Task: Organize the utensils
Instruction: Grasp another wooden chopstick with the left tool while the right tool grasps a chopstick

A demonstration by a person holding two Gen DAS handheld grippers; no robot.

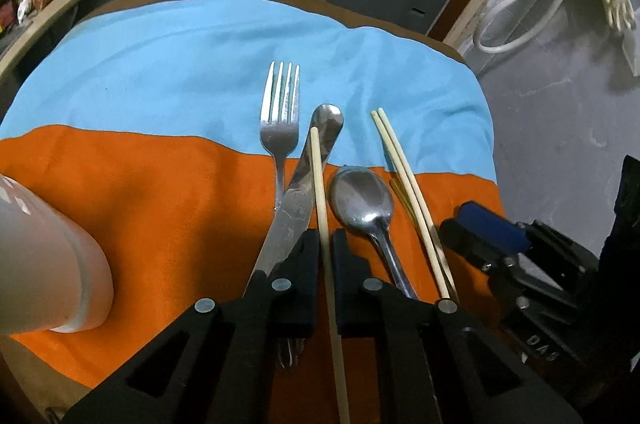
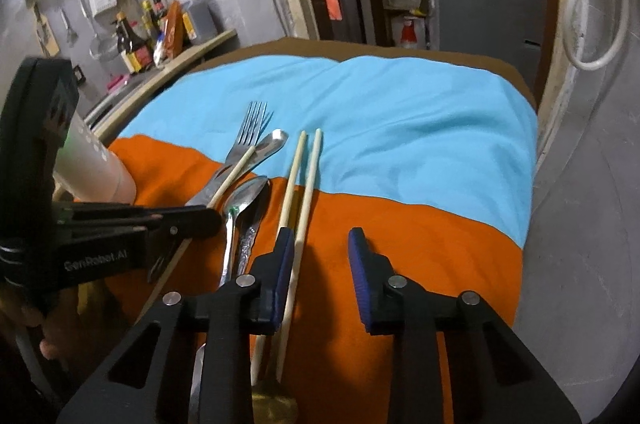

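Chopstick pinched between the black fingers of the left gripper, jaws closed on it, pale and thin, running from under the camera up and away, far tip lying over the knife. Right gripper with jaws apart, blue pads not pressing anything; left pad touching or just beside one of a chopstick pair, right pad well clear over bare cloth.

Utensils clustered on the orange-and-blue cloth, mostly across the colour seam. Fork, steel, tines pointing away onto the blue. Knife slanted, crossing the fork's handle, rounded end on the blue. Spoon, bowl up, on the orange just right of the held chopstick, handle running back under the left gripper. Second spoon handle, patterned, seen beside it in the right view. Pair of chopsticks right of the spoon, nearly parallel, tips away, long axis front to back.

Pinkish cup lying on its side at the left, well apart from the cutlery. Bottles on a shelf beyond the table. Grey cabinet in the doorway behind.
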